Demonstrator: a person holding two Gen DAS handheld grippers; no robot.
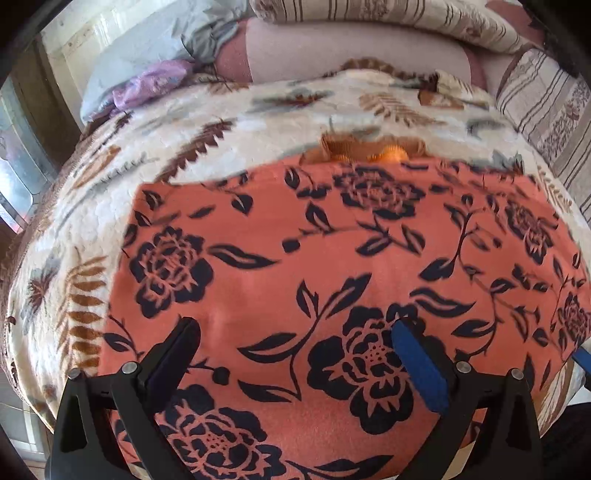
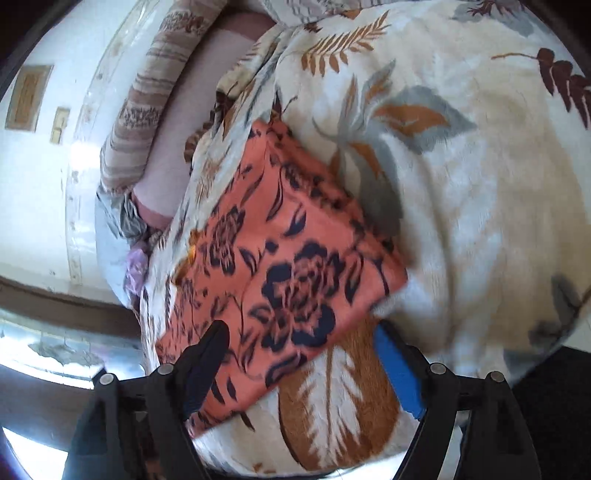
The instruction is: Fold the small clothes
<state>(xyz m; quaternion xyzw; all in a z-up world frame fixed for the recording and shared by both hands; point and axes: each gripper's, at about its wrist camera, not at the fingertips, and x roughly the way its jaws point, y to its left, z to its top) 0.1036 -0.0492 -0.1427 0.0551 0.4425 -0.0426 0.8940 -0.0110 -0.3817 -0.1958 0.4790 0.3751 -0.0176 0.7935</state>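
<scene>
On the bed, over a cream leaf-print blanket [image 1: 207, 122], lies the orange floral garment [image 1: 332, 258], folded into a flat, roughly rectangular panel; a ribbed orange edge peeks out at its far side. Its placement on the soft, level blanket gives a broad surface for pressing creases. The left gripper [image 1: 295, 347] hovers above the near part of the panel, its fingers [image 1: 417, 365] spread wide with nothing between them, probably poised to smooth or pin the cloth. The right gripper [image 2: 299, 354], seen from the right wrist view, stands at the garment's [image 2: 280, 266] near corner, fingers [image 2: 397, 369] likewise wide and clamping nothing; one dark finger overlaps the fabric's edge, though contact cannot be judged. Striped cushions [image 1: 388, 14] bound the far side of the bed. The fold appears largely complete.
</scene>
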